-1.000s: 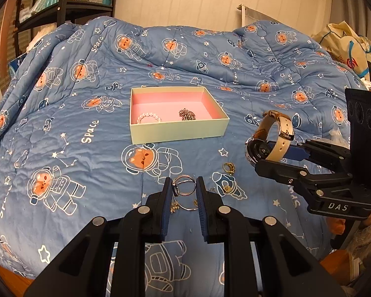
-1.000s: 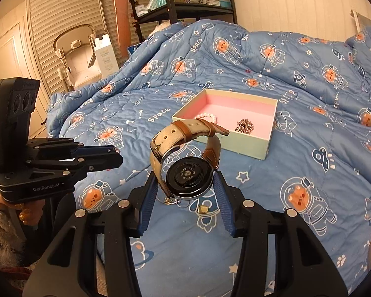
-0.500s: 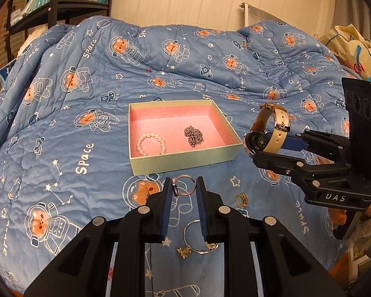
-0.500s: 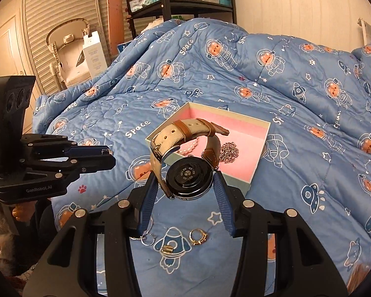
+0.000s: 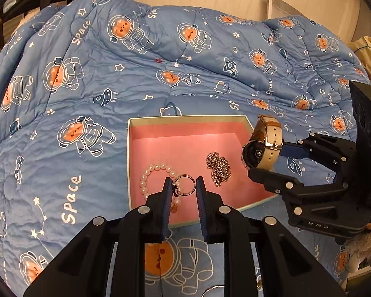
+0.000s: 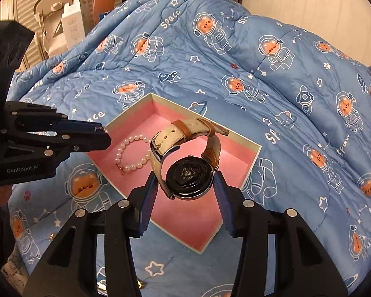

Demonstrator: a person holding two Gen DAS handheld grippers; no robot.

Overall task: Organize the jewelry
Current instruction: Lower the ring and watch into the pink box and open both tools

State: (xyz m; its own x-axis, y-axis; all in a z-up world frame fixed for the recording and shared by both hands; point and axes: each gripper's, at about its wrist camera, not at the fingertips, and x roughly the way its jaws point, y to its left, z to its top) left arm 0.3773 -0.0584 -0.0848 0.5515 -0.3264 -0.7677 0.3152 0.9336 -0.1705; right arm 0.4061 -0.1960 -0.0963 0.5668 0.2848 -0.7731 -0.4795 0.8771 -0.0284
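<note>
Gripper-wise, my left gripper (image 5: 184, 185) is pinched on a hoop earring (image 5: 183, 185), hanging over the near-left part of the pink-lined box (image 5: 185, 118), right above the pearl bracelet (image 5: 155, 180). My right gripper (image 6: 185, 185) clamps the watch (image 6: 189, 177) by its case, strap looped upward, over the box's near-right part by the chain necklace (image 5: 219, 168). I judge both drops lie straight down; the left sits lower, nearer the lining.
</note>
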